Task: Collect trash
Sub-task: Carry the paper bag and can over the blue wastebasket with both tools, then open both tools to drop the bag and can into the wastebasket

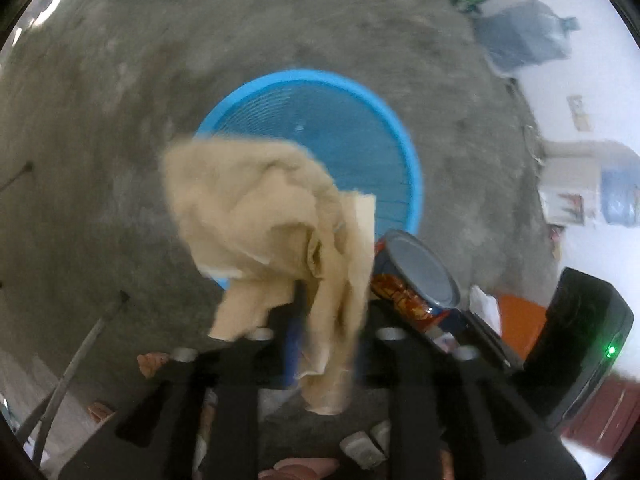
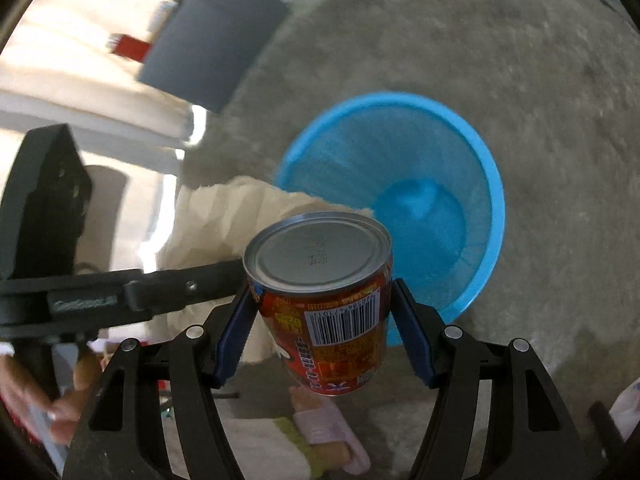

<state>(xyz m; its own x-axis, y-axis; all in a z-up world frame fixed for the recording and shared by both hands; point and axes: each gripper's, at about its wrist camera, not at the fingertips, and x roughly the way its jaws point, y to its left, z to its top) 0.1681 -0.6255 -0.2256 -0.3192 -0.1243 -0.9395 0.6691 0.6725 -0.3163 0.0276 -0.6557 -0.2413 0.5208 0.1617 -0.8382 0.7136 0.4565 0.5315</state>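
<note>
My left gripper (image 1: 320, 320) is shut on a crumpled brown paper (image 1: 264, 216), held above the near rim of a blue mesh waste basket (image 1: 384, 104) on the concrete floor. My right gripper (image 2: 324, 320) is shut on a red tin can (image 2: 332, 312) with a silver end and a barcode, held above the floor just short of the basket (image 2: 480, 168). The can also shows at the right of the left wrist view (image 1: 416, 276), close beside the paper. The paper (image 2: 224, 232) and the left gripper's body show left of the can in the right wrist view.
Grey concrete floor (image 1: 200, 60) surrounds the basket. A water dispenser with a bottle (image 1: 592, 188) and a dark bag (image 1: 520, 32) stand by the wall. A metal rod (image 1: 80, 352) leans at the left. The person's slippered foot (image 2: 328, 432) is below the can.
</note>
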